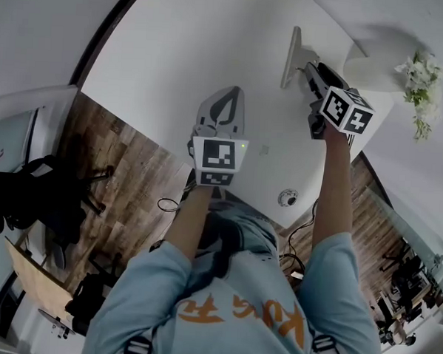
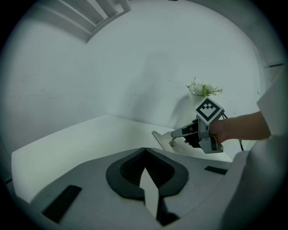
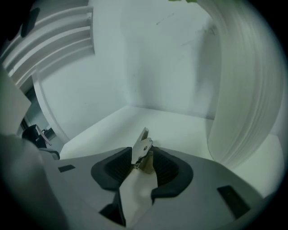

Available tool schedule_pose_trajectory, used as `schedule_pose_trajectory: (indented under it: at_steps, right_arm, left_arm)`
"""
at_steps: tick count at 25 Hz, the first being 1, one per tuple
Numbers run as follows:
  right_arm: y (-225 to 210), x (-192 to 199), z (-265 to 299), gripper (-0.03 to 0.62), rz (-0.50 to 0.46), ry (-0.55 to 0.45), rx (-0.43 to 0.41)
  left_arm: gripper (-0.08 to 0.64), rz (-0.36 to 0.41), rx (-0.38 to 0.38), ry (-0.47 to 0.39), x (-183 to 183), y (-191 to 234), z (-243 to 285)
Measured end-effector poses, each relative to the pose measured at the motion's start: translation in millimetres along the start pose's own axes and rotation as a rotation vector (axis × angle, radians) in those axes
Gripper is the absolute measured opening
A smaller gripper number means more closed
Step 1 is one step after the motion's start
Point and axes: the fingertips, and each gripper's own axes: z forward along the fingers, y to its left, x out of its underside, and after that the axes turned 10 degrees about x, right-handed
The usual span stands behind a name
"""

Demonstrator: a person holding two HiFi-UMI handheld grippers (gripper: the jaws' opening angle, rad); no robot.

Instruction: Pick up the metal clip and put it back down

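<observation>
A small metal clip (image 3: 142, 150) stands on the white table (image 3: 148, 119) between the jaws of my right gripper (image 3: 143, 155). The jaws stand apart, with a gap on the clip's right side and its left side close against the left pad, so they do not squeeze it. In the head view my right gripper (image 1: 307, 68) reaches to the table's far side, and the clip is hidden there. My left gripper (image 1: 229, 93) hovers over the middle of the table with its tips together and nothing between them (image 2: 144, 150). The left gripper view shows the right gripper (image 2: 178, 133) ahead and to the right.
A grey tilted slab (image 1: 291, 56) lies just left of the right gripper. A large white round body (image 3: 236, 90) rises close on its right, with white flowers (image 1: 421, 81) beyond. A small round object (image 1: 287, 198) sits near the table's front edge. Wood floor and cables lie below.
</observation>
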Motion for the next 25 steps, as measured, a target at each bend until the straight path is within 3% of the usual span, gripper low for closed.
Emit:
schedule_pose_trajectory:
  at_steps: [5,12,19,25]
  right_arm:
    - [6.8,-1.5,16.0,0.155,0.035,0.062,-0.032]
    - [25.7,-10.0,16.3,0.053,0.155,0.048,-0.121]
    - [52.3,-9.8,-1.2,0.034,0.038,0.016,-0.075]
    - [74.5,-32.0,-51.7,0.034,0.002,-0.131,-0.021]
  left_arm:
    - [0.02,-0.012,-0.009,0.004,2.7,6.4,-3.1]
    - [0.02,-0.026,-0.035,-0.005,2.5,19.7,-13.8]
    - [0.02,-0.003,-0.05,-0.036,-12.9,30.3,-38.1]
    - [0.02,0.031,-0.051,-0.092,-43.3,37.0,-56.9]
